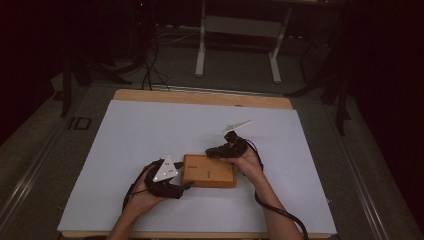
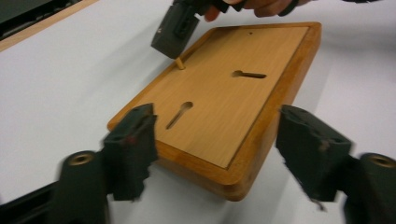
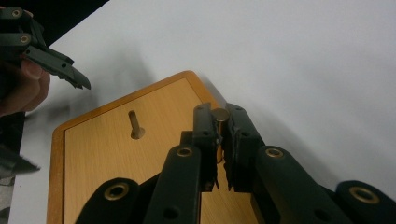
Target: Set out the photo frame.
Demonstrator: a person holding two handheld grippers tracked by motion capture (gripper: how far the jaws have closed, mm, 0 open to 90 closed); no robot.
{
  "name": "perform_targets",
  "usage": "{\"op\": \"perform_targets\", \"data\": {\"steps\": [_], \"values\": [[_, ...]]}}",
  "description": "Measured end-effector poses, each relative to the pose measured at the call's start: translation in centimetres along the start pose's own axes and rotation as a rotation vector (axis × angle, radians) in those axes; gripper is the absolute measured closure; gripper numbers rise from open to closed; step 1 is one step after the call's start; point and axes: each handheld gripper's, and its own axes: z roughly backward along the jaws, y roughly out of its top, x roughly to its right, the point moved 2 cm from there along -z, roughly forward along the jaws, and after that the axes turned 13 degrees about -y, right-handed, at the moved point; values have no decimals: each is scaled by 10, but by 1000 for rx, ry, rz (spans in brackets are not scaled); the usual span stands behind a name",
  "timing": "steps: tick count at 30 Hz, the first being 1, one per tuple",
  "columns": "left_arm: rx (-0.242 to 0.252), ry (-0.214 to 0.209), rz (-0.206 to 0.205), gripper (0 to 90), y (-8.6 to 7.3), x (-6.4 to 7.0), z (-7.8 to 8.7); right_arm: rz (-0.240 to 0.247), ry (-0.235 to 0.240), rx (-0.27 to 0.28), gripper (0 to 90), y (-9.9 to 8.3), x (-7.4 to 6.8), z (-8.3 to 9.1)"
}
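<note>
Pinching small peg (image 3: 220, 122), right gripper (image 3: 220, 126) over wooden board (image 3: 112, 154), apparently touching.

White sheet (image 1: 150, 145) over a wooden table (image 1: 200, 97), metal stand legs (image 1: 201, 50) beyond.

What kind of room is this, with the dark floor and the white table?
Probably a lab or workshop set up for recording. A table covered in a white sheet stands on a dark floor, with cables trailing behind it and a white metal stand farther back. A person's hands work a wooden board there.
</note>
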Motion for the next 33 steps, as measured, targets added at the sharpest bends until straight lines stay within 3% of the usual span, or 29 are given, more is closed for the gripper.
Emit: {"op": "perform_targets", "data": {"steps": [4,10,19,22,29,31,33], "values": [[-47,30,-2,216,-2,0,-6,-6,6,-3,842,1,1,0],[-70,88,17,143,-2,-2,-11,-8,12,-15,842,2,2,-1],[-114,106,48,51,-8,-3,-20,-13,18,-33,841,4,3,-1],[-115,92,102,44,-9,-4,-23,-16,20,-39,841,4,3,-1],[-125,85,148,17,-12,-6,-26,-23,26,-43,840,5,4,-1],[-167,127,157,19,-14,-7,-30,-25,26,-41,841,5,5,-2],[-167,144,151,20,-14,-6,-33,-29,29,-43,841,5,5,-2]]}}
